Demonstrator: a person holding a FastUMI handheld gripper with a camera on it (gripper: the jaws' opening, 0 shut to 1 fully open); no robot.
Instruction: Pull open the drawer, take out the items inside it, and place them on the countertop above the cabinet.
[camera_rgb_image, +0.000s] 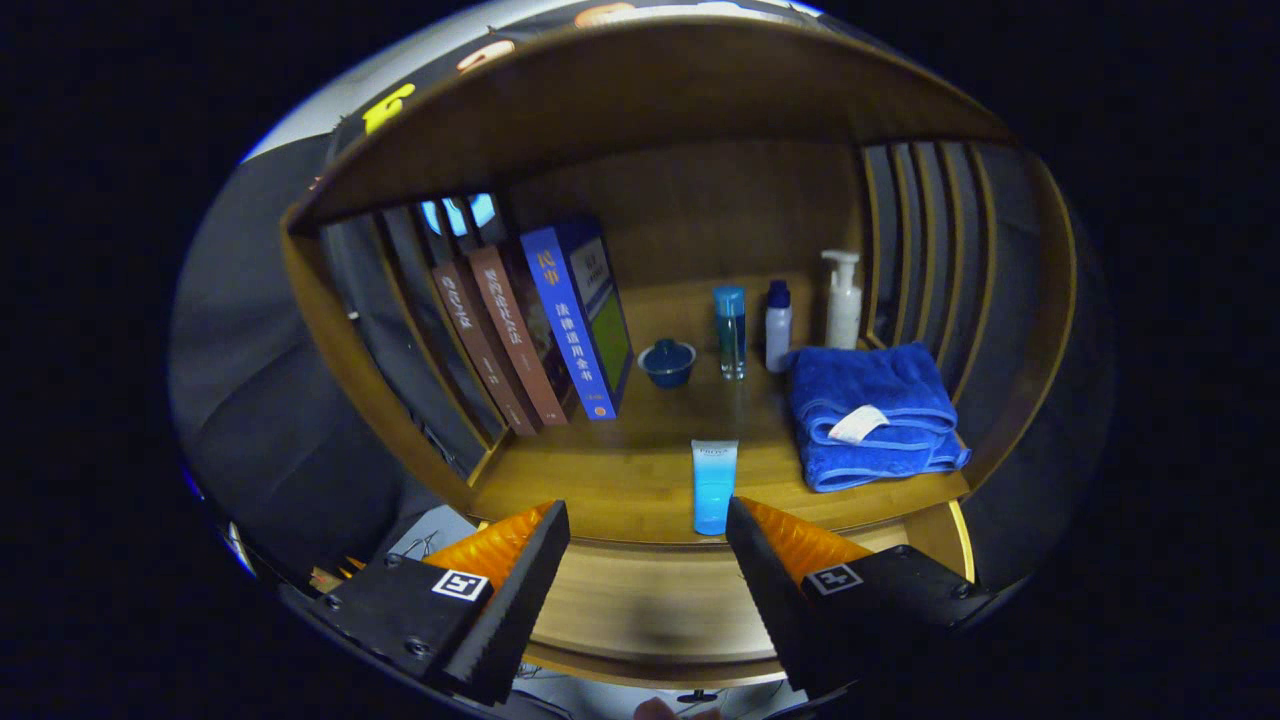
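Right now gripper (648, 560) spread, empty, w/ tube (714, 487) just ahead on countertop (620, 480); nudge fwd prob knocks tube off edge.

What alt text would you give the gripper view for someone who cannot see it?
The gripper has its fingers spread open before a wooden countertop, where a light blue tube stands just ahead of them. Beyond are a folded blue towel, three bottles, a small blue bowl and upright books.
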